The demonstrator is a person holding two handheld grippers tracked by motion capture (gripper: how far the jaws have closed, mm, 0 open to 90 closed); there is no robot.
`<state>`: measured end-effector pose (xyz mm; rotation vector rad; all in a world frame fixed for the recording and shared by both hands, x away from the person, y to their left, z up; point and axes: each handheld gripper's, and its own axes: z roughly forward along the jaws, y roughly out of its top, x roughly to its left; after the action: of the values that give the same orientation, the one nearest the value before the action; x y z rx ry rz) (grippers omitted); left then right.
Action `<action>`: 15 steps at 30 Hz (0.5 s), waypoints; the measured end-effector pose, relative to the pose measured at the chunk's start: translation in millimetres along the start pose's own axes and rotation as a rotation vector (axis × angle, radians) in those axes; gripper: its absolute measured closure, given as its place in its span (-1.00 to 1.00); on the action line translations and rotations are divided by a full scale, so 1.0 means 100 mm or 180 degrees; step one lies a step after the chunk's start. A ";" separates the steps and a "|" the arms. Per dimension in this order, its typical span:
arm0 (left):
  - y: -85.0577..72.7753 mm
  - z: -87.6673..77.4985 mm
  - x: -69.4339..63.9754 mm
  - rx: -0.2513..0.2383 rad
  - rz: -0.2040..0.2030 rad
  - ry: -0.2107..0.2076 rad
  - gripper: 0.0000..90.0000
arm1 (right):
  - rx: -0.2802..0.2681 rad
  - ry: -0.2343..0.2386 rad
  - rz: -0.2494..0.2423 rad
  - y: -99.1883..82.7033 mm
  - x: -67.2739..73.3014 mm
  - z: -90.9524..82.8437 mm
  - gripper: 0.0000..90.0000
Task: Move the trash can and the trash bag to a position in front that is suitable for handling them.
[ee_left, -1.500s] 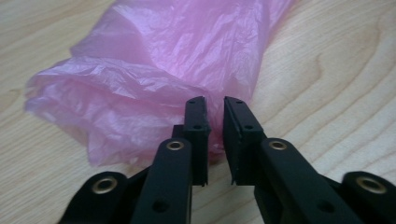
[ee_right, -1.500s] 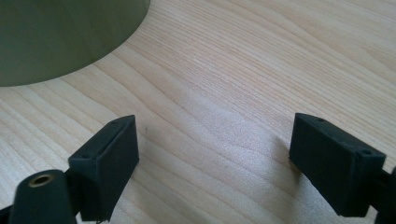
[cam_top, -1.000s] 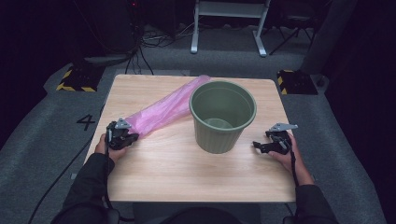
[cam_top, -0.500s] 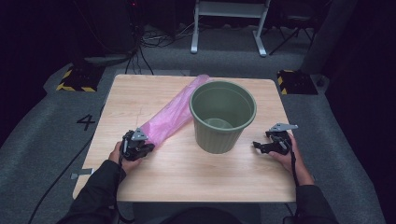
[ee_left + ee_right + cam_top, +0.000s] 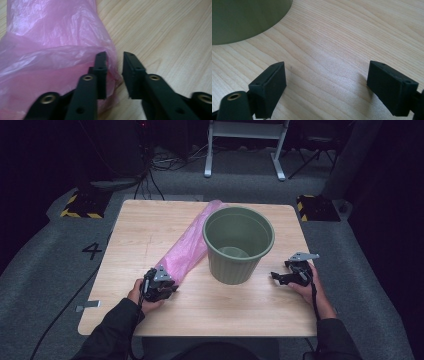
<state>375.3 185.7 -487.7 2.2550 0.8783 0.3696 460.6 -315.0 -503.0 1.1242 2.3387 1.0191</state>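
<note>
The left gripper (image 5: 113, 72) has its jaws a narrow gap apart and has just been opening them; 1 jaw sits inside a fold of the pink plastic bag (image 5: 50, 50), with a thin edge of film in the gap, and the pads do not appear to pinch it. On the high view this gripper (image 5: 159, 285) is at about 7 o'clock from the green bin (image 5: 239, 244), at the bag's near end, while the bag (image 5: 187, 252) runs away toward 11 o'clock past the bin's side. The right gripper (image 5: 325, 85) stands wide open and empty over bare desk (image 5: 352, 37), at about 4 o'clock from the bin. The risk, as I judge it: the slack film may slide out of the gap, or both layers get pinched so the mouth will not open; a snagged pull could also nudge the bin.
</note>
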 end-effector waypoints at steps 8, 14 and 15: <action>0.03 -0.09 -0.17 -0.0094 0.0050 0.0000 -0.12 | 0.0001 -0.0002 0.0003 0.00 0.00 0.00 -0.65; 0.05 -0.15 -0.30 -0.0210 0.0140 -0.0017 -0.47 | 0.0000 -0.0004 0.0003 0.00 0.00 0.00 -0.65; 0.05 -0.16 -0.31 -0.0240 0.0150 -0.0032 -0.50 | 0.0000 -0.0005 0.0004 0.00 0.00 0.00 -0.65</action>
<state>347.3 169.8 -472.9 2.2093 0.7943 0.4059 460.1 -315.1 -503.0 1.1262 2.3371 1.0183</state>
